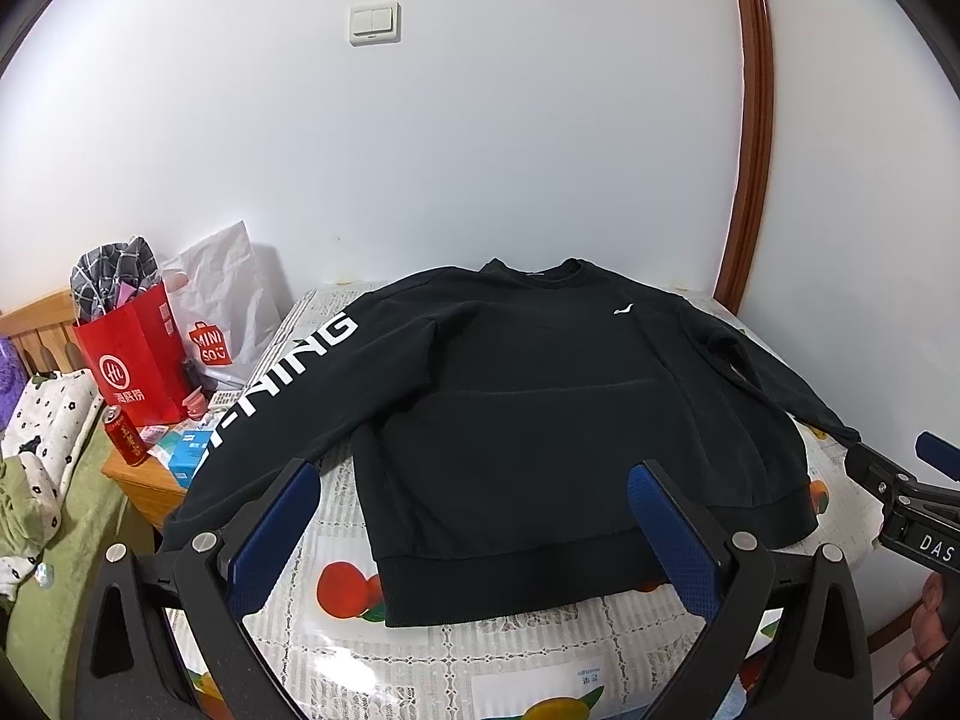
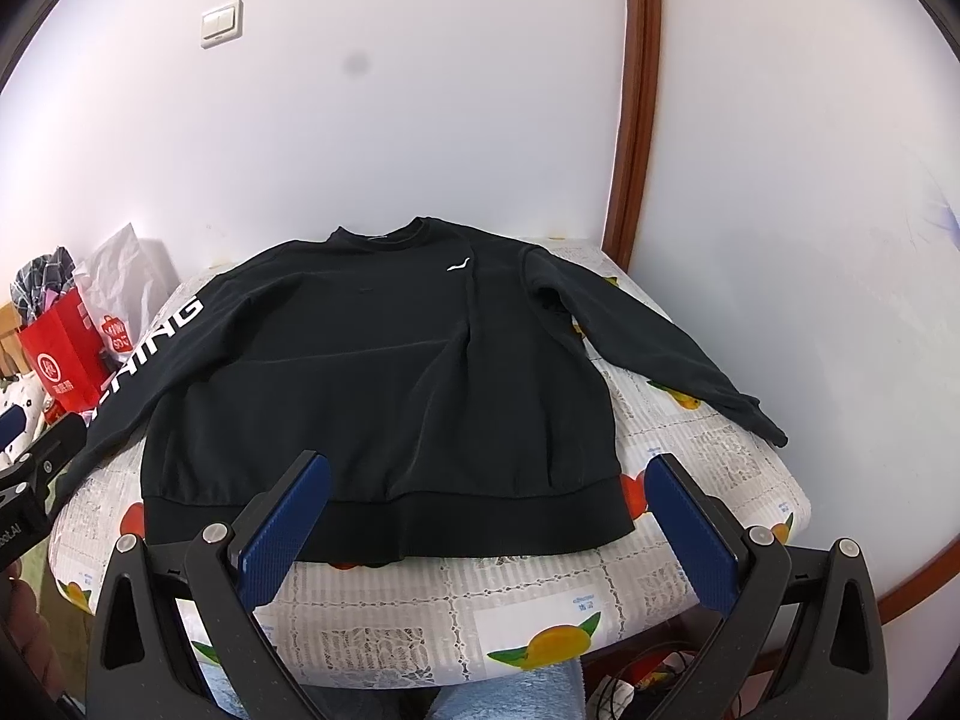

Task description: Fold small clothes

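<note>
A black sweatshirt (image 1: 540, 408) (image 2: 372, 372) lies flat, front up, on a round table with a fruit-print cloth (image 1: 420, 648) (image 2: 540, 618). Its collar points to the wall and its hem to me. The left sleeve, with white lettering (image 1: 282, 372) (image 2: 150, 342), hangs over the table's left edge. The right sleeve (image 2: 660, 348) stretches out to the right. My left gripper (image 1: 474, 504) hovers open above the hem's left part. My right gripper (image 2: 489, 495) is open above the hem's right part, and its fingers (image 1: 900, 474) show at the right edge of the left wrist view.
Left of the table a wooden stand (image 1: 144, 480) carries a red paper bag (image 1: 132, 354), a white shopping bag (image 1: 222, 306), a red can (image 1: 123, 435) and small boxes. A bed with clothes (image 1: 42, 468) lies further left. The white wall and a brown door frame (image 1: 750, 150) stand behind.
</note>
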`<state>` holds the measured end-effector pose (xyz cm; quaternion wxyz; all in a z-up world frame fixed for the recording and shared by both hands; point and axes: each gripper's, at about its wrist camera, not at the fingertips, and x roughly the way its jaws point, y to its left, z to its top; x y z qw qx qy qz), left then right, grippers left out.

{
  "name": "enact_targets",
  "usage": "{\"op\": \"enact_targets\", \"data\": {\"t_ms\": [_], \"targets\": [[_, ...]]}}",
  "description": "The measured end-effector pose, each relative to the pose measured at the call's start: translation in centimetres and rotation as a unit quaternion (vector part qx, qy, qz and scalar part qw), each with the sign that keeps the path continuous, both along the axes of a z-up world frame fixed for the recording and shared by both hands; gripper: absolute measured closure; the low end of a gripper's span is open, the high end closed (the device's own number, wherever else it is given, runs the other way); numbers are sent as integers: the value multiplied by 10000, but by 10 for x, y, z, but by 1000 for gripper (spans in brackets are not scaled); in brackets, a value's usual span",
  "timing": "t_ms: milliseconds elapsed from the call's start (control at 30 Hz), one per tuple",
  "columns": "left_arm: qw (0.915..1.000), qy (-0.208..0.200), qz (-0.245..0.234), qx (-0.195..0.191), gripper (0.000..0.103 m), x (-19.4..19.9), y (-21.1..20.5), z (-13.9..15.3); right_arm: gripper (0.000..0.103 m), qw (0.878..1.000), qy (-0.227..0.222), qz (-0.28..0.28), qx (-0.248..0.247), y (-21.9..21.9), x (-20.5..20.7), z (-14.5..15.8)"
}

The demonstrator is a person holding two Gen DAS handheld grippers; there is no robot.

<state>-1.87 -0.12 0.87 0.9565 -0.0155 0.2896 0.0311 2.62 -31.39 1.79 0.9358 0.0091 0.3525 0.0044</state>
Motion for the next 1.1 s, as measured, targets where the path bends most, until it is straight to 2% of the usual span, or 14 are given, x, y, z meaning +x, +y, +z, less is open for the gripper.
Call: {"op": "enact_targets", "data": {"t_ms": [333, 800, 967, 1100], "targets": [[10000, -31, 15, 46, 0, -1, 2, 3, 0, 10000, -68, -60, 15, -4, 0, -2], [9998, -1, -37, -216, 0, 21, 12, 5, 0, 9996, -227, -105, -142, 0, 13, -1], [9991, 242, 131, -326, 0, 42, 26, -16, 0, 9999, -31, -65, -132, 0, 29, -16], [9953, 595, 402, -650, 0, 63, 55, -50, 1, 9995, 246, 157, -85, 3, 44, -40]]}}
